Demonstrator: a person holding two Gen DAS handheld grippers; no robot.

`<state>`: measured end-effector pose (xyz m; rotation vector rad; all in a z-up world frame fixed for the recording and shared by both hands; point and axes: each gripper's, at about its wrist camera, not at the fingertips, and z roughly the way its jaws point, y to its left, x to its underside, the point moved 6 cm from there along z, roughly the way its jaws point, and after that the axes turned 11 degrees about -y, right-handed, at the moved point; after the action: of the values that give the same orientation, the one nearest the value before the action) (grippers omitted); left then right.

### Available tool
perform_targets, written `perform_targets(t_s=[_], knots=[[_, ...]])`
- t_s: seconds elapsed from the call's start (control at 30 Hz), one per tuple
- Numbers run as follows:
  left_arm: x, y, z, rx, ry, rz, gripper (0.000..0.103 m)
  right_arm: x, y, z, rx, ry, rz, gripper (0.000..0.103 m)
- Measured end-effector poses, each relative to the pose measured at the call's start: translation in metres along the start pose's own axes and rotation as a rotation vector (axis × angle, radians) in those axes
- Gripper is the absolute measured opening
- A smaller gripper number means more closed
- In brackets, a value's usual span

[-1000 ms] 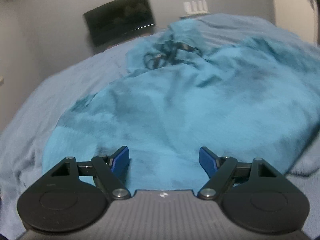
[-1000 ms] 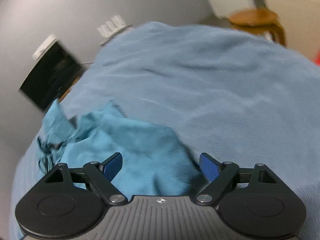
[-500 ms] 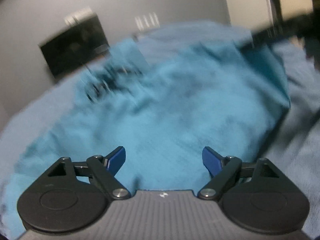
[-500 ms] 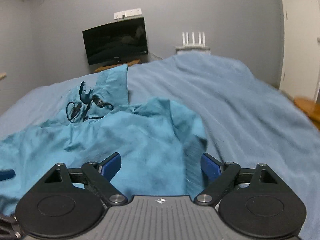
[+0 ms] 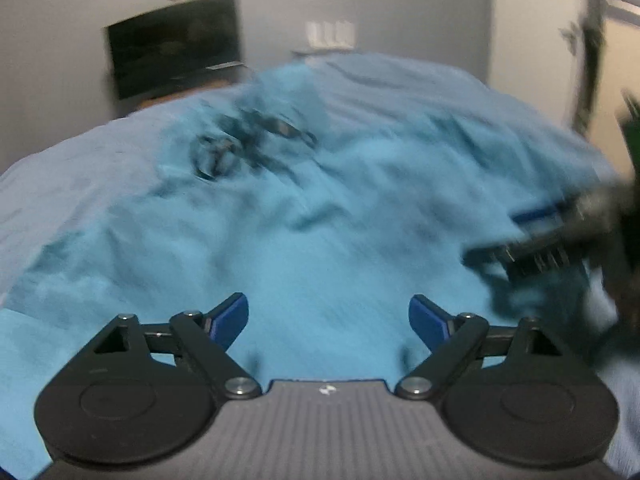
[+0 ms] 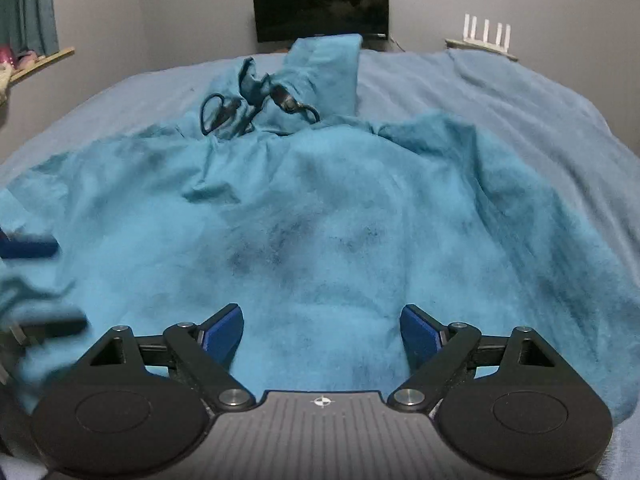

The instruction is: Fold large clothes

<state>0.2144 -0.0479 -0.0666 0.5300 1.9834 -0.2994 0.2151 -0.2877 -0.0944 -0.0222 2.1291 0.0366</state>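
Observation:
A large teal hooded garment [image 6: 320,208] lies spread and wrinkled on the bed, its hood and black drawstrings [image 6: 256,108] at the far end. It also shows, blurred, in the left wrist view [image 5: 304,224]. My left gripper [image 5: 328,318] is open and empty just above the near part of the garment. My right gripper [image 6: 322,328] is open and empty over the garment's near middle. The right gripper appears blurred at the right of the left wrist view [image 5: 552,236]. The left gripper's blue fingers [image 6: 28,248] show at the left edge of the right wrist view.
The bed has a grey-blue blanket [image 6: 500,96]. A black TV [image 6: 320,0] hangs on the far wall, a white router [image 6: 484,36] on a shelf to its right. A shelf and curtain [image 6: 36,16] are at the far left.
Both grippers have swung to face the hood end of the garment. The right gripper moved left from the garment's right edge to its middle. Both jaws stay open.

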Motion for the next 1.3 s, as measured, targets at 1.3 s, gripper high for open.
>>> perform_targets(t_s=[1.3], knots=[[-0.022,0.158,0.086,-0.385,-0.129,-0.365,0.1,-0.228,-0.066,0.243,-0.094,-0.353,0.234,0.081]])
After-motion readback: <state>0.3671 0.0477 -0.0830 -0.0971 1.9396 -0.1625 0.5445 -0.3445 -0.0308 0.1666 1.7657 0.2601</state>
